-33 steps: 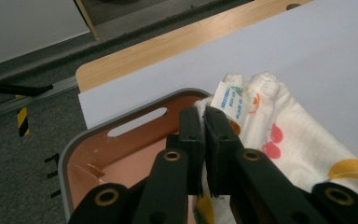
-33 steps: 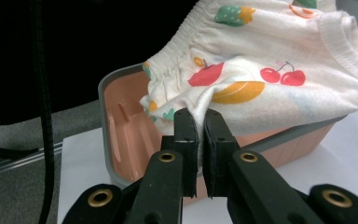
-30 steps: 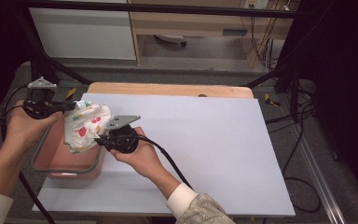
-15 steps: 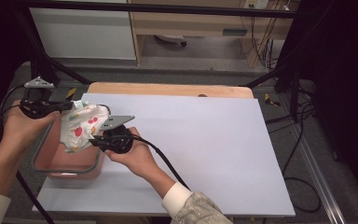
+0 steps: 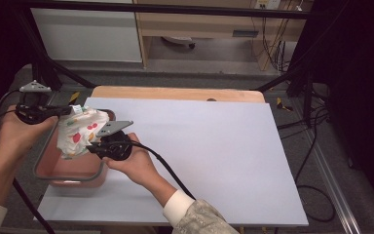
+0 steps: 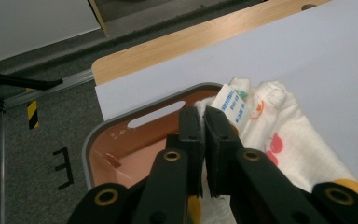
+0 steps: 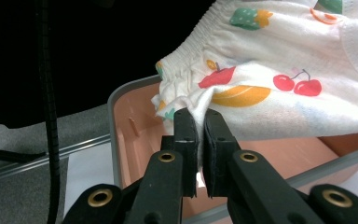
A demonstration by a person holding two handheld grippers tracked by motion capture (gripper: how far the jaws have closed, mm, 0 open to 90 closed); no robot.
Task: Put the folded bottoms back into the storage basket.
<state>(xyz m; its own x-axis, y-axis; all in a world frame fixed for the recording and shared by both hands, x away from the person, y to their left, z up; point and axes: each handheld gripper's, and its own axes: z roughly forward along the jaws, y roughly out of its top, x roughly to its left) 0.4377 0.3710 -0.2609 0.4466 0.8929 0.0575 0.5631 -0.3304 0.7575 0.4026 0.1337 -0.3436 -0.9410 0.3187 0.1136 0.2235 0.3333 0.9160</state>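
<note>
From above, the left gripper [image 5: 70,110] and right gripper [image 5: 91,147] hold a fruit-printed cloth [image 5: 80,131] stretched over the pink tub [image 5: 53,168] at the table's [image 5: 214,146] left edge. The left gripper view adds a white tag [image 6: 230,106] with blue print too small to read, the jaws clamped on the cloth beside it. The right gripper view shows cherries and the gathered hem pinched between its closed jaws.

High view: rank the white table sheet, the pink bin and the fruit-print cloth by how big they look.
1. White table sheet, by far the largest.
2. Pink bin, partly hidden by the cloth.
3. Fruit-print cloth, smallest, bunched and held above the bin, so slightly nearer the camera.
</note>
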